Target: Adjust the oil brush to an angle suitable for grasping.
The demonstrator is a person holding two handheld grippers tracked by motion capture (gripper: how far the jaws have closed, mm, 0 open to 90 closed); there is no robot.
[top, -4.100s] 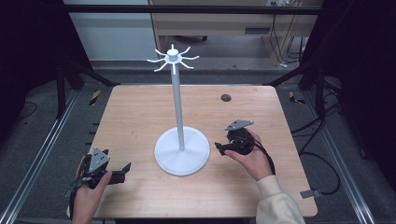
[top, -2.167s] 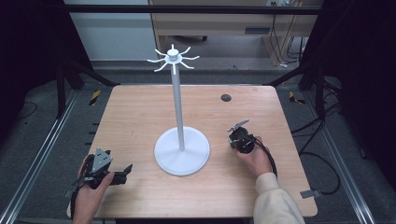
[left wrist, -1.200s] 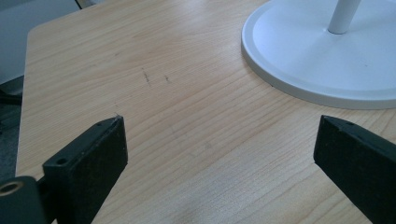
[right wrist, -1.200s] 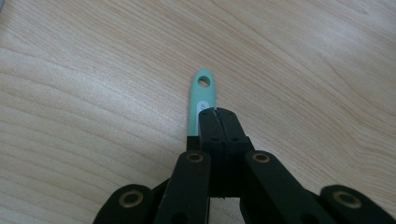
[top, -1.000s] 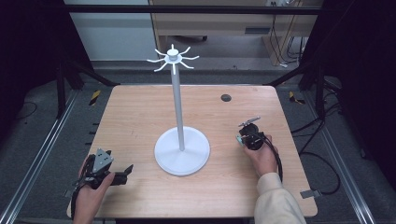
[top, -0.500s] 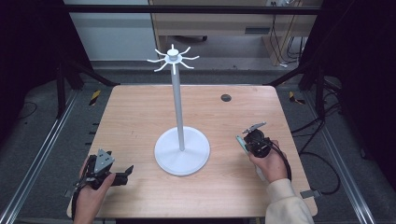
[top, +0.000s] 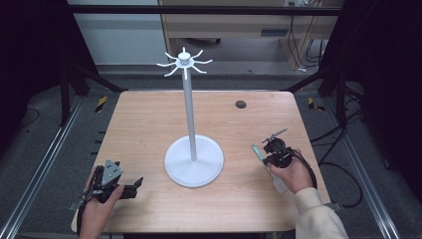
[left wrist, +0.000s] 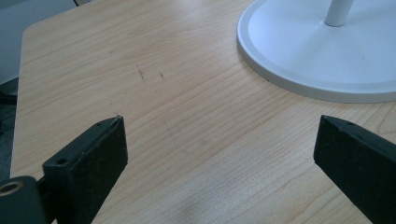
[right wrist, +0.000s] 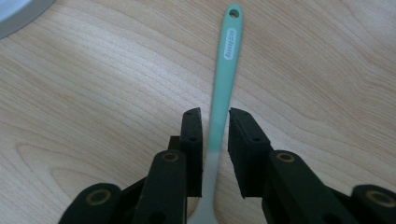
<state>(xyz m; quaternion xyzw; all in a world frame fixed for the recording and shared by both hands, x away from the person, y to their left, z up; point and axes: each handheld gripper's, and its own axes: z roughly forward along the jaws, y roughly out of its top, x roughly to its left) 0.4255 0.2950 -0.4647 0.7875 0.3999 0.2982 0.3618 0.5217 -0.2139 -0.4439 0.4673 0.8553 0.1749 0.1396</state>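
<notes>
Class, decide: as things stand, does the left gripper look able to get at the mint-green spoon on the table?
Probably not directly: the spoon lies between the right gripper jaws, and the white stand's base sits between it and the left gripper.

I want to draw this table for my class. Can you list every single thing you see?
stand: one, white, round base mid-table, tall pole with hooks on top
spoon: one, mint green handle, lying on the table's right side between the right claw's jaws
table: one, light wood
round plug: one, dark, far right part of the table
left claw: one, black, open, near left corner
right claw: one, black, jaws just opening around the spoon
</notes>
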